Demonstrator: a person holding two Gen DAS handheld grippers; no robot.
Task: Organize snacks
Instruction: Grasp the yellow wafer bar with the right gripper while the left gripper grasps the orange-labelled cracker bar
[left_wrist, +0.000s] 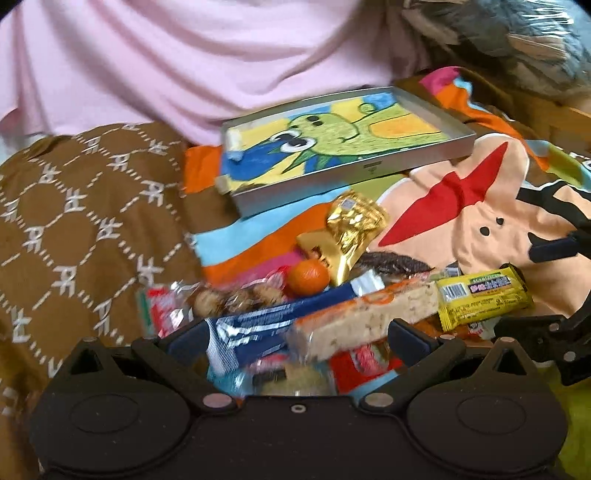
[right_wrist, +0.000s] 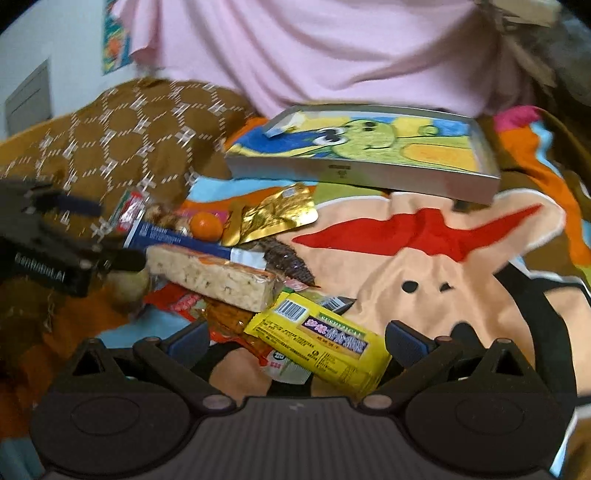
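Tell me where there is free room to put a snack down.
Free: the tin tray, almost bare inside, and the peach blanket patch between the tray and the yellow packet. Crowded: the snack pile around the rice bar.

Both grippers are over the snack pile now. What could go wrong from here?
The left gripper has open jaws over overlapping bars; closing may catch the blue packet along with the rice bar. The orange could roll off across the blanket. The tin sits tilted on soft fabric, so dropped snacks may slide.

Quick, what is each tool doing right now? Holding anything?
Left tool: open, holding nothing, over the pale snack bar.
Right tool: open, holding nothing, over the yellow packet.
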